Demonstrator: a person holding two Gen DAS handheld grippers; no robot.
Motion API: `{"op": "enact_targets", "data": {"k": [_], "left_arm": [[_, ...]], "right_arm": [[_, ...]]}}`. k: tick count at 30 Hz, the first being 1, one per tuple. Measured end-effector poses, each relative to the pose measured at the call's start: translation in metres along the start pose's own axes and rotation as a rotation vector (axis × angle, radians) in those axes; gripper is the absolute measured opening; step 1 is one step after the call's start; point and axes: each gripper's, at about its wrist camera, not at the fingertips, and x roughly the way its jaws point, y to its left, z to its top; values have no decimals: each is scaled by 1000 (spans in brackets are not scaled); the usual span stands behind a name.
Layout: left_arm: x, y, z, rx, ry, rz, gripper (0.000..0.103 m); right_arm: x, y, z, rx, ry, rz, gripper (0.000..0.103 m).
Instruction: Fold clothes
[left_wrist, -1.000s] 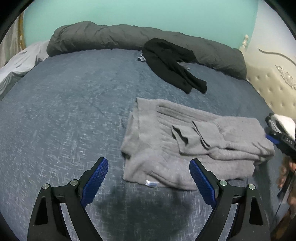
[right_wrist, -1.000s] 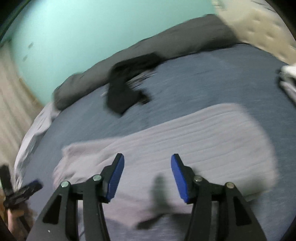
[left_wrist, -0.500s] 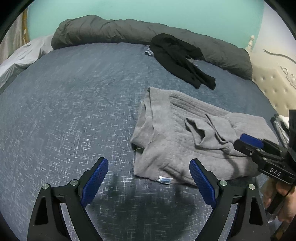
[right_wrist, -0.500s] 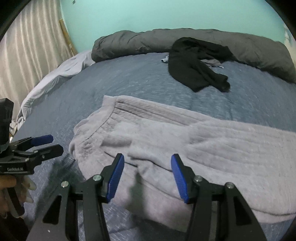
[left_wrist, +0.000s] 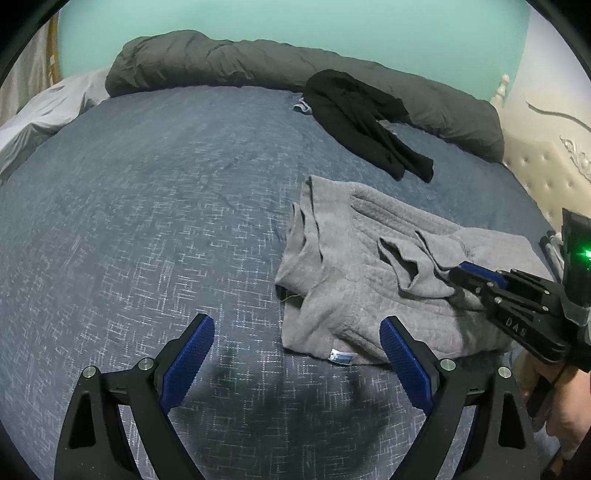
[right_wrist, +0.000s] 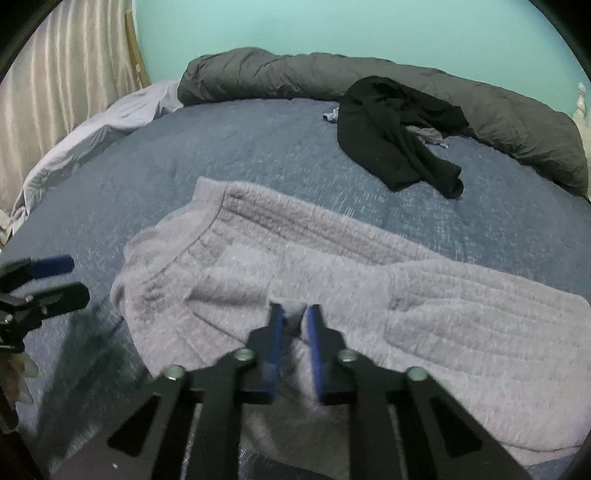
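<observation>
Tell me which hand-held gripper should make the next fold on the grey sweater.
Right. The right hand-held gripper is closing on a fold of the grey sweater, with cloth between its pads. The left hand-held gripper hangs open over the blue bedspread at the sweater's edge, holding nothing.

Bed cover (left_wrist: 147, 229), blue w/ pale flecks, fills most of view. Grey garment (left_wrist: 369, 280) crumpled right of centre, small label at its near edge. Black garment (left_wrist: 365, 118) further back, lying partly on dark duvet roll (left_wrist: 229, 66) along far edge. Left gripper (left_wrist: 297, 354): jaws wide apart, over bare cover just beside grey garment. Right gripper (left_wrist: 458, 271) at right edge, jaws closing on a fold of grey garment.
</observation>
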Motion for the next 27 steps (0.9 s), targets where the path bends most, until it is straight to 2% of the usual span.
{"op": "enact_targets", "data": {"k": [6,9,12,18,22,25,26,27], "left_arm": [[-3,7,2,-18,-7,-7,94],[-4,9,1,-24,-8,-7,94],[-6,9,1,-28,-10,-11,94],[-5,13,2,-37,-7,-10,94],[-4,16,2,-43,-3,-11,94],[-4,14,2,-40,-3,-14,94],[-5,13,2,-38,-4,-15,94],[-5,12,2,-36,-4,-17,94]], "right_arm": [[-31,2,22,22,-109,57,4],[-38,9,36,42,-129,108,4],[-29,17,41,76,-116,158,4],[15,34,22,121,-14,161,4],[17,28,19,140,8,160,7],[0,23,21,148,-7,155,19],[-8,21,21,148,-16,151,34],[-17,15,18,162,-40,152,42]]}}
